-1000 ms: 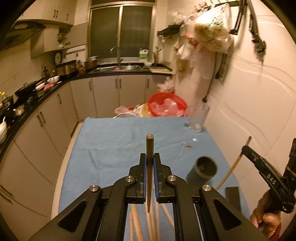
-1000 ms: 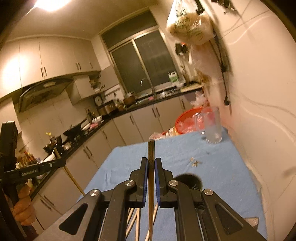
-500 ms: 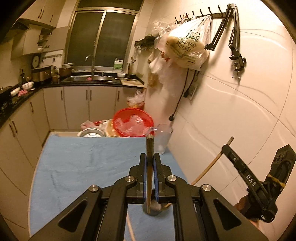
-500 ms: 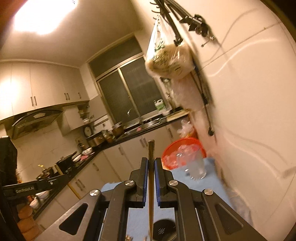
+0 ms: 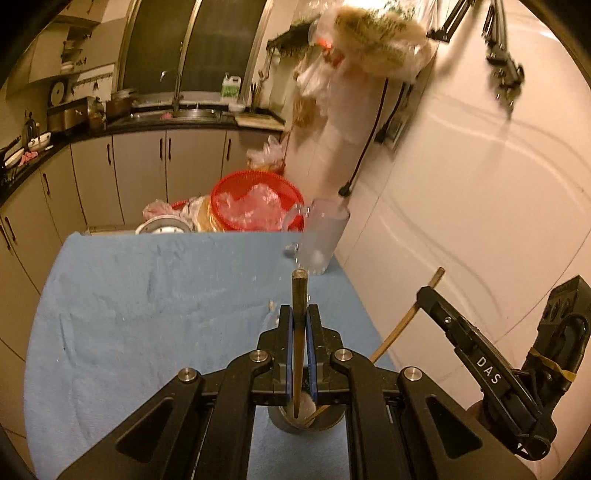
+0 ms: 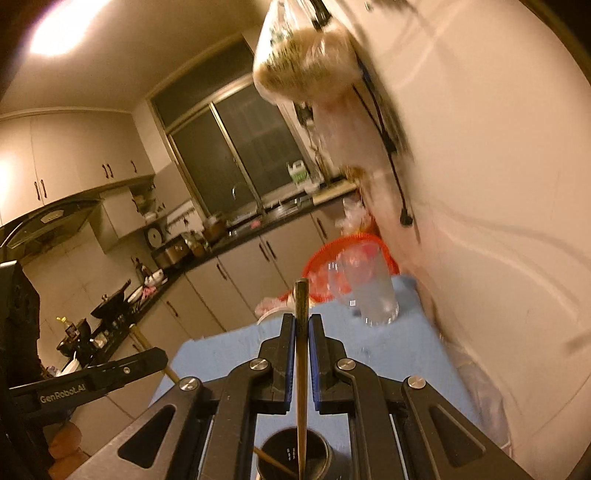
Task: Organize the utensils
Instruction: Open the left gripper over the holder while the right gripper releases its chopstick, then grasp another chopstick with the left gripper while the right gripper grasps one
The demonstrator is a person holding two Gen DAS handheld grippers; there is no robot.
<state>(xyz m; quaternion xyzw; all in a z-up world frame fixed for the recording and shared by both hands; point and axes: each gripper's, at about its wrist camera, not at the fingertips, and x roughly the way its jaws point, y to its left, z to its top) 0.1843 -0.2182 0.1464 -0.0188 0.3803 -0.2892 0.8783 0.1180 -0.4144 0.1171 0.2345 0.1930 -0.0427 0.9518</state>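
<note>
My left gripper [image 5: 299, 314] is shut on a brown chopstick [image 5: 298, 291] that stands upright between its pads. The stick's lower tip reaches into the mouth of a dark round cup [image 5: 306, 424] on the blue cloth, just below the jaws. My right gripper [image 6: 302, 321] is shut on a second chopstick [image 6: 301, 299], whose point hangs inside the same cup [image 6: 291, 461]. In the left wrist view the right gripper [image 5: 424, 295] comes in from the right, its chopstick [image 5: 406, 317] slanting down into the cup. In the right wrist view the left gripper [image 6: 159, 356] sits at the left.
A frosted glass mug [image 5: 321, 240] stands at the far right of the blue-clothed table [image 5: 129, 314], close to the white wall [image 5: 461, 203]. Behind it are a red basket [image 5: 255, 199] and a metal bowl [image 5: 162, 225]. A filled plastic bag [image 5: 373, 33] hangs overhead.
Both grippers have moved over the dark cup, which now lies right under their jaws. The two chopstick tips have come down into its mouth. Both grips stay the same.
</note>
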